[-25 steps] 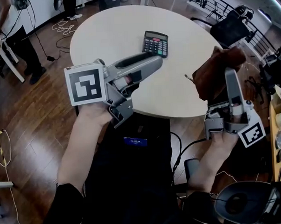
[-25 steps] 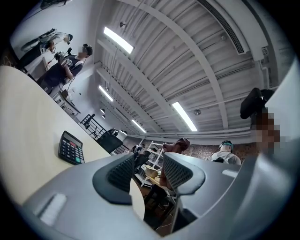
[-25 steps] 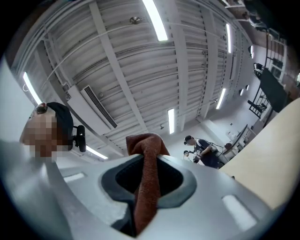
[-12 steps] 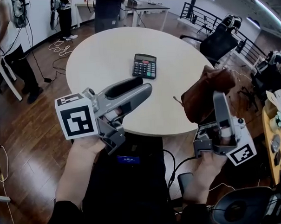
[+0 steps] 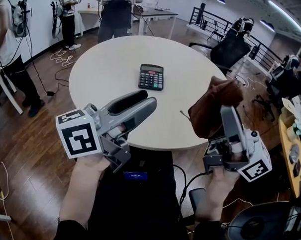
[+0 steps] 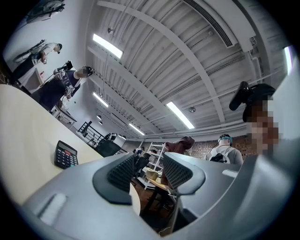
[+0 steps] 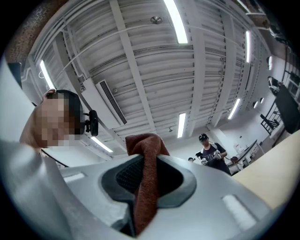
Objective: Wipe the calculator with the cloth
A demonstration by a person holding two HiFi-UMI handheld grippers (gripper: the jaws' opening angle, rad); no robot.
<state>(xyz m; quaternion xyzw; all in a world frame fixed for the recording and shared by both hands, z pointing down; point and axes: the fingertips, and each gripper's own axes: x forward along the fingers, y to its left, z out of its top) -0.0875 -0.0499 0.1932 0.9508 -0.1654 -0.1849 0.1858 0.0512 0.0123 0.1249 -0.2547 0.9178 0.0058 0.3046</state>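
A black calculator (image 5: 151, 76) lies flat on the round beige table (image 5: 103, 69), a little beyond its middle; the left gripper view also catches this calculator (image 6: 65, 154) far off at its left. My left gripper (image 5: 145, 99) hovers above the table's near edge, pointing at the calculator, open with nothing between its pads. My right gripper (image 5: 223, 109) is held off the table's right edge, tilted upward, shut on a brown cloth (image 5: 213, 106) that bunches above its tips. In the right gripper view the cloth (image 7: 148, 173) runs pinched between the pads of the right gripper (image 7: 147, 174).
A dark office chair (image 5: 230, 48) stands behind the table at the right. Several people stand at the far left and back by a desk (image 5: 156, 12). Cables (image 5: 63, 58) lie on the wooden floor. Cluttered shelving (image 5: 296, 130) lines the right edge.
Both grippers rose a little and rolled slightly, staying over the table's near side. The head view tilted up, so the calculator sits lower and more to the left. The cloth stays gripped.
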